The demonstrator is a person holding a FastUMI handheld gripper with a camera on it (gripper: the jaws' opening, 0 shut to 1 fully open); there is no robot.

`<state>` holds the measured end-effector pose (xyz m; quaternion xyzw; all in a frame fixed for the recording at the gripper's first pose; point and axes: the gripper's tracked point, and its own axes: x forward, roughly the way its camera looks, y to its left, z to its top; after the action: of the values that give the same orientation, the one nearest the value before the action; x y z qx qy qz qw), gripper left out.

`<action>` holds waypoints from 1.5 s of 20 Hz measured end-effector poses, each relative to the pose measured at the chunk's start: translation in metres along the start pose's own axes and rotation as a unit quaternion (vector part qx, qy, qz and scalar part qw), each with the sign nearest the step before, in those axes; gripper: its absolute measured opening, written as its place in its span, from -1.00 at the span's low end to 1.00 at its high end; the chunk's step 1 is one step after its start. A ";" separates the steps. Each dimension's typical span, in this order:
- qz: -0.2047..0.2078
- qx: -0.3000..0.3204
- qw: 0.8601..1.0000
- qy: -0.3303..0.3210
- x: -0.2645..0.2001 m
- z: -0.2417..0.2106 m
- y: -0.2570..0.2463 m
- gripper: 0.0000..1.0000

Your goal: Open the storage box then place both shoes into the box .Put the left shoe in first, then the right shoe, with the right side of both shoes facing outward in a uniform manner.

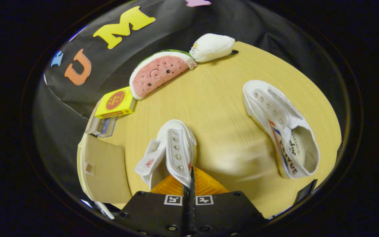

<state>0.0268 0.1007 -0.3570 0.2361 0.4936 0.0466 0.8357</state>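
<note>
My gripper (191, 177) is shut on the upper edge of a white canvas shoe (173, 148), beside its row of eyelets. That shoe's toe points away from me and its tongue flops out to the left. The second white shoe (280, 128) lies on its side on the wooden table (222, 98), off to the right of my fingers, with its striped side up and its opening toward me. The cardboard storage box (102, 168) stands to the left of the held shoe, a tan panel with a small square hole facing up.
A watermelon-slice plush (158, 72) and a white plush (212, 47) lie along the table's far edge. A small yellow carton (115, 102) rests on a flat pack (102, 126) just beyond the storage box. Bare wood lies between the two shoes.
</note>
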 end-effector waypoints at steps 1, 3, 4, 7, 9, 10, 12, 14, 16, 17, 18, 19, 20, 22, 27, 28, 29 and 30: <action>0.007 0.009 1.000 0.001 -0.007 -0.004 0.014 -1.00; 0.018 0.017 1.000 -0.004 -0.023 -0.010 0.044 -1.00; 0.024 0.015 1.000 -0.009 -0.032 -0.014 0.060 -1.00; 0.044 0.022 0.999 -0.021 -0.060 -0.021 0.117 -1.00; 0.056 0.022 0.998 -0.033 -0.074 -0.026 0.156 -1.00; 0.060 0.025 0.997 -0.039 -0.079 -0.028 0.176 -1.00; 0.067 0.028 0.996 -0.050 -0.084 -0.033 0.217 -1.00; 0.071 0.031 0.995 -0.058 -0.081 -0.042 0.253 -1.00; 0.072 0.039 0.995 -0.064 -0.071 -0.051 0.285 -1.00; 0.072 0.047 0.994 -0.064 -0.065 -0.057 0.298 -1.00; 0.072 0.050 0.994 -0.064 -0.058 -0.064 0.310 -1.00; 0.070 0.052 0.994 -0.062 -0.049 -0.071 0.321 -1.00; 0.067 0.052 0.995 -0.058 -0.039 -0.080 0.331 -1.00; 0.064 0.056 0.995 -0.049 -0.020 -0.095 0.346 -1.00; 0.050 0.052 0.997 -0.039 0.005 -0.124 0.364 -1.00; 0.046 0.054 0.997 -0.039 0.009 -0.127 0.364 -1.00; 0.040 0.054 0.997 -0.040 0.013 -0.129 0.363 -1.00; 0.033 0.054 0.997 -0.041 0.018 -0.132 0.361 -1.00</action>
<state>-0.0197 0.4716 -0.2647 0.2988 0.4526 0.0377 0.8393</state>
